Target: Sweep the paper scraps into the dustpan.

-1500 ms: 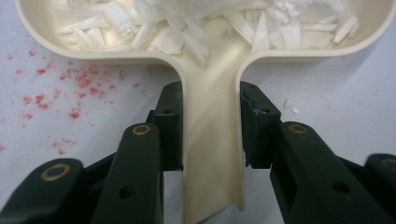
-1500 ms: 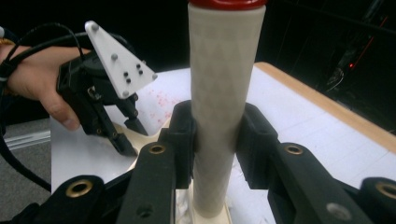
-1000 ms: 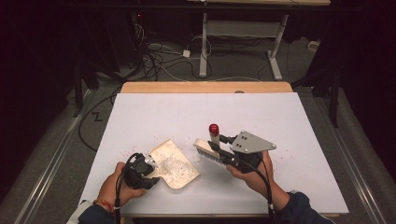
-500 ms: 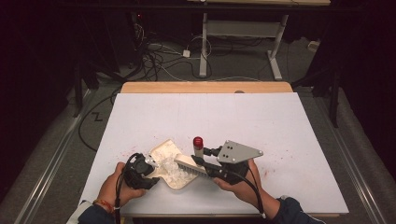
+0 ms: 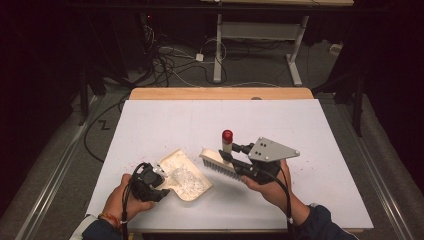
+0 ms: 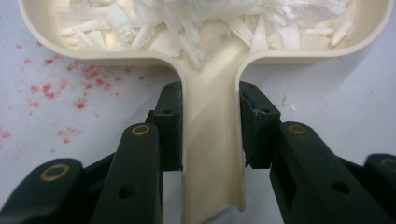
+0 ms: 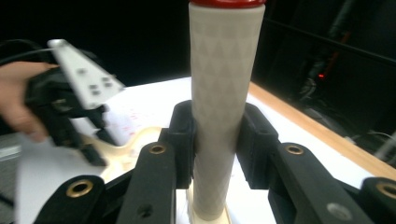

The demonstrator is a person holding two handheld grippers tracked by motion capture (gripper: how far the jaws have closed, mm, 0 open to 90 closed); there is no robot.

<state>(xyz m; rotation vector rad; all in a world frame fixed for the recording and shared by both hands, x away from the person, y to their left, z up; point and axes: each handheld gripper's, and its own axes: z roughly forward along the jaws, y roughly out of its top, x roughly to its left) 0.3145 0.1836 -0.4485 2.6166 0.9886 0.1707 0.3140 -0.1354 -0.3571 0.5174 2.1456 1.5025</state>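
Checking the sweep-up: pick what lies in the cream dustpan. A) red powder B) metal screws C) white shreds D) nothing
C: the left gripper view shows white shreds heaped in the dustpan, which the left tongs clamp by its handle.

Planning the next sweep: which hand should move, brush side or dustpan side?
Right. Its gripper already clamps the brush handle, bristles just beside the dustpan mouth. The left gripper grips the pan's handle and probably should just steady it.
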